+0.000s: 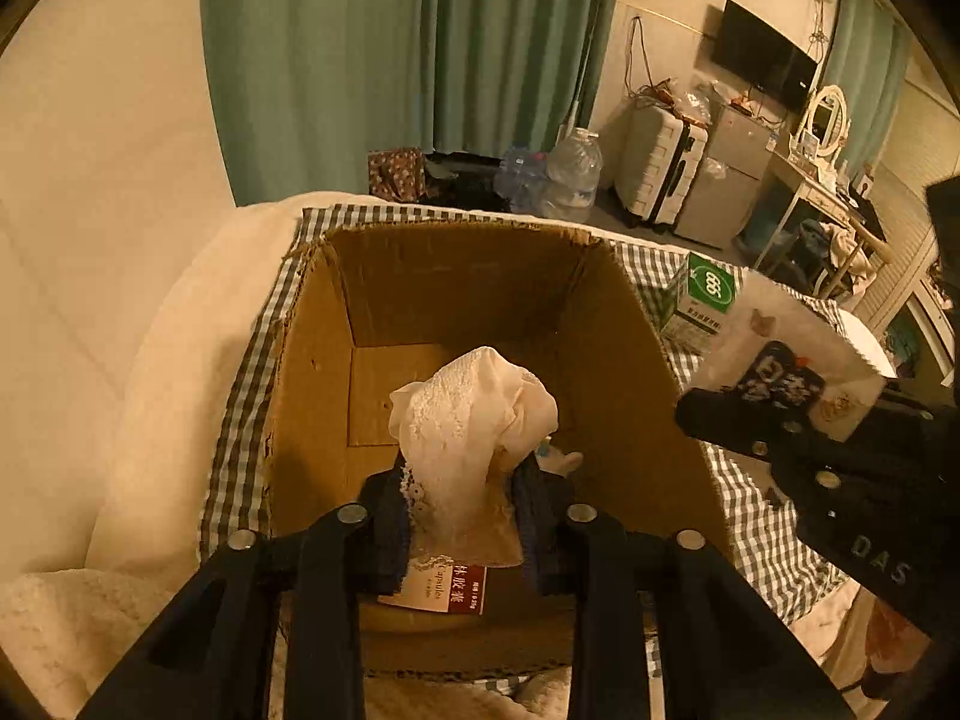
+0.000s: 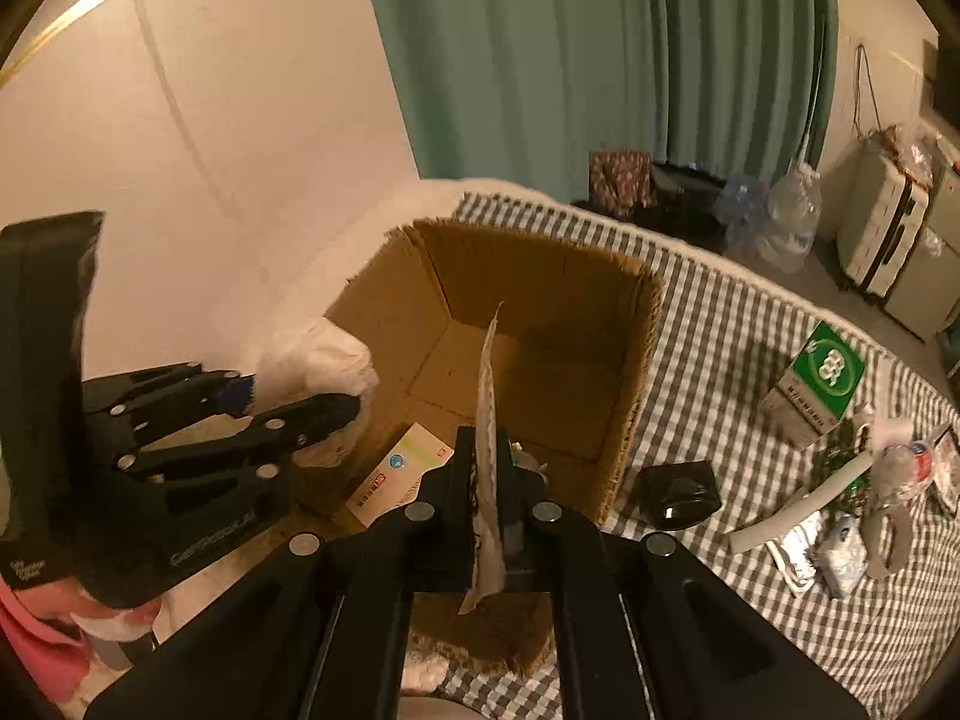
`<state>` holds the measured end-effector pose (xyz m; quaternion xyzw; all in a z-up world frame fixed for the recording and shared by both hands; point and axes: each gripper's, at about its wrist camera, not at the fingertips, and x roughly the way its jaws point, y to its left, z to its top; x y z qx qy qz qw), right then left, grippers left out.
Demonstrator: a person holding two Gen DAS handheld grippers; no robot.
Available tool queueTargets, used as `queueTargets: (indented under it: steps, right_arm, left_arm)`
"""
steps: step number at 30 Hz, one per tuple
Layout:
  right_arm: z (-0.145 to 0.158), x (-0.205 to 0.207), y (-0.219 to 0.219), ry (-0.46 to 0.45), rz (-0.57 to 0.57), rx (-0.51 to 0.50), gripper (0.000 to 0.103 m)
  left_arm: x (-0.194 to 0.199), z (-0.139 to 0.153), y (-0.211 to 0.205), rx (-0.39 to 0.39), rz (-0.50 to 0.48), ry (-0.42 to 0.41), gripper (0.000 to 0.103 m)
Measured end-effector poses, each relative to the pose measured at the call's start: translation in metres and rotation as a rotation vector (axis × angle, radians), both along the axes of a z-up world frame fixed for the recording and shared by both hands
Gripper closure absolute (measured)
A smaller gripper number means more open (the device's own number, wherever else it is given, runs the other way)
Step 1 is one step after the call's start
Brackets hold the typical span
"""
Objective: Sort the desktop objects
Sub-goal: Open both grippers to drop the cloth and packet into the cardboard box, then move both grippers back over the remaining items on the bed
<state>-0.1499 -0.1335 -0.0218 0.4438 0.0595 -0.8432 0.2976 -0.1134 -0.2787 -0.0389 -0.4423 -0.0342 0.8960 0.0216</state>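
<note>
An open cardboard box point(image 1: 456, 294) stands on a checked cloth point(image 2: 738, 360). My left gripper point(image 1: 465, 480) is shut on a crumpled white lace cloth point(image 1: 474, 420) and holds it over the box; it also shows in the right wrist view point(image 2: 300, 402). My right gripper point(image 2: 489, 468) is shut on a flat white snack packet point(image 2: 487, 420), held edge-on above the box's near wall; the packet shows in the left wrist view point(image 1: 792, 366). A medicine box point(image 2: 402, 474) lies inside the cardboard box.
On the cloth to the right lie a green and white carton point(image 2: 819, 384), a small black box point(image 2: 678, 495), a white tube point(image 2: 798, 510) and several wrappers point(image 2: 840, 552). A fluffy white blanket point(image 1: 168, 360) lies left. Water bottles point(image 1: 570, 174) and a suitcase point(image 1: 660, 168) stand behind.
</note>
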Motion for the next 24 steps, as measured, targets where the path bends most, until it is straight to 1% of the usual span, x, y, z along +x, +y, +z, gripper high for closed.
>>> queueTargets:
  steps: [1, 2, 3, 4, 5, 8, 9, 12, 15, 18, 20, 23, 24]
  right_arm:
    - [-0.003, -0.004, -0.002, -0.004, -0.001, 0.005, 0.092]
    - [-0.005, -0.006, -0.004, -0.009, -0.008, 0.015, 0.080]
    - [-0.008, -0.008, -0.005, -0.004, -0.031, 0.037, 0.049]
    - [-0.008, -0.009, -0.005, 0.011, -0.063, 0.057, 0.039]
    - [-0.007, -0.009, -0.003, 0.019, -0.077, 0.049, 0.038]
    - [-0.002, -0.009, 0.004, 0.002, -0.080, -0.008, 0.038]
    - [0.000, -0.009, 0.005, 0.005, -0.087, -0.013, 0.038]
    - [0.009, -0.002, 0.016, 0.030, -0.108, -0.021, 0.038]
    - [0.024, 0.013, 0.037, 0.059, -0.146, -0.041, 0.038]
    - [0.037, 0.028, 0.062, 0.084, -0.187, -0.066, 0.037]
    - [0.047, 0.040, 0.085, 0.119, -0.220, -0.074, 0.037]
    - [0.057, 0.061, 0.125, 0.180, -0.265, -0.052, 0.033]
    - [0.060, 0.069, 0.142, 0.203, -0.292, -0.040, 0.031]
  left_arm:
    - [0.000, -0.001, 0.000, -0.013, 0.002, 0.002, 0.054]
    - [0.000, -0.002, 0.000, -0.034, 0.008, 0.005, 0.046]
    - [-0.001, -0.002, 0.001, -0.068, 0.028, 0.006, 0.042]
    - [-0.002, -0.003, 0.000, -0.095, 0.042, 0.002, 0.031]
    - [-0.002, -0.004, -0.002, -0.105, 0.051, 0.000, 0.025]
    - [0.000, -0.003, -0.004, -0.089, 0.058, 0.006, 0.024]
    - [0.001, -0.002, -0.002, -0.086, 0.057, 0.006, 0.024]
    - [0.004, 0.004, 0.004, -0.095, 0.052, 0.024, 0.023]
    - [0.006, 0.012, 0.013, -0.105, 0.036, 0.043, 0.021]
    - [0.018, 0.026, 0.034, -0.100, 0.007, 0.074, 0.016]
    - [0.028, 0.035, 0.049, -0.086, -0.009, 0.093, 0.009]
    - [0.045, 0.050, 0.085, -0.072, -0.048, 0.133, 0.000]
    - [0.049, 0.054, 0.098, -0.073, -0.061, 0.147, 0.000]
